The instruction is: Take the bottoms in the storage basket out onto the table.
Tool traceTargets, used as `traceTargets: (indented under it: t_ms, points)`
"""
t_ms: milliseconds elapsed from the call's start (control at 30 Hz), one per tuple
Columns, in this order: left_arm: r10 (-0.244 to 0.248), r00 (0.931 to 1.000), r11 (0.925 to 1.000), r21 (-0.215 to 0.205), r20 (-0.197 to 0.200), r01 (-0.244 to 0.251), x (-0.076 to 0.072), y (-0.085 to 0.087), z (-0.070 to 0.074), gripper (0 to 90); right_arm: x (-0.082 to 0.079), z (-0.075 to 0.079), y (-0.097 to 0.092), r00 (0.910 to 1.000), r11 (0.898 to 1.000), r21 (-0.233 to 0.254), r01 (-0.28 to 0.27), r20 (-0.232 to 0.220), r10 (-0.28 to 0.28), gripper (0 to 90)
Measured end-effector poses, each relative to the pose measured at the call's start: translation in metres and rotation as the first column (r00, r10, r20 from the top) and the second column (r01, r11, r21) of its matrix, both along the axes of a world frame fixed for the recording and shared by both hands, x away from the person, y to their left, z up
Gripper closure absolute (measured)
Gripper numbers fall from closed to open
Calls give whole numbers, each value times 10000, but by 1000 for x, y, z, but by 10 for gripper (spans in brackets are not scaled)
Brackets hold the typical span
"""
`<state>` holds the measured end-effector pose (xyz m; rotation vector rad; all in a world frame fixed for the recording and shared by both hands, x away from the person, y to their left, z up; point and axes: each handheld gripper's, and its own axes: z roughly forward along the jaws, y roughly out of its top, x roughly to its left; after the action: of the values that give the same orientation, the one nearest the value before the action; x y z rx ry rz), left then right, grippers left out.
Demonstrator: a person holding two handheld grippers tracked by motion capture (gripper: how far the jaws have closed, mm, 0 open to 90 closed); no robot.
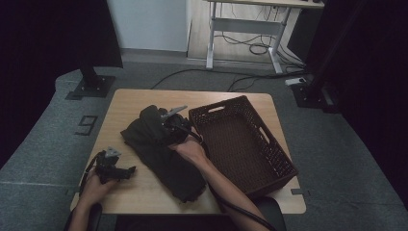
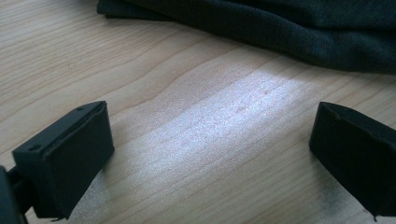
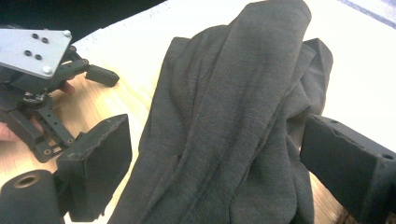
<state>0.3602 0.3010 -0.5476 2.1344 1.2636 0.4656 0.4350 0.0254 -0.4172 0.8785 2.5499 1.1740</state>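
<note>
A dark grey cloth lies crumpled in a long heap across the middle of the wooden table. My right gripper hovers over the far end of the heap. In the right gripper view its jaws stand wide apart with a bunched fold of the cloth between them, and the pads are not pressing on it. My left gripper rests low at the table's near left, open, with bare wood between its jaws. The edge of the cloth lies just beyond them.
A dark brown woven basket with handle slots stands on the right half of the table, close against the cloth. The right gripper view also shows the left gripper's grey plate. A desk frame and cables sit on the floor behind.
</note>
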Motion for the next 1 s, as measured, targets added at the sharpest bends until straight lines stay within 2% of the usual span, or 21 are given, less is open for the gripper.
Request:
traceTargets:
  t_ms: [67, 533, 767, 900, 1000]
  points:
    - [-2, 10000, 10000, 4, -3, 2, 0, 0, 0, 0, -2, 3, -5, 10000, 10000, 26, -11, 98, 11, 130]
    - [-4, 10000, 10000, 6, 1, 4, 0, 0, 0, 0, -12, 13, -33, 9987, 9987, 380, 340, 366, -354, 186]
    - [-4, 10000, 10000, 5, 1, 4, 0, 0, 0, 0, -15, 14, -51, 9978, 9982, 263, 531, 372, -540, 195]
    - [-3, 10000, 10000, 5, 1, 3, 0, 0, 0, 0, -15, 10, -63, 9972, 9971, 242, 725, 185, -729, 194]
    - [-2, 10000, 10000, 3, 0, 2, 0, 0, 0, 0, -15, 8, -72, 9961, 9958, 271, 874, 113, -877, 252]
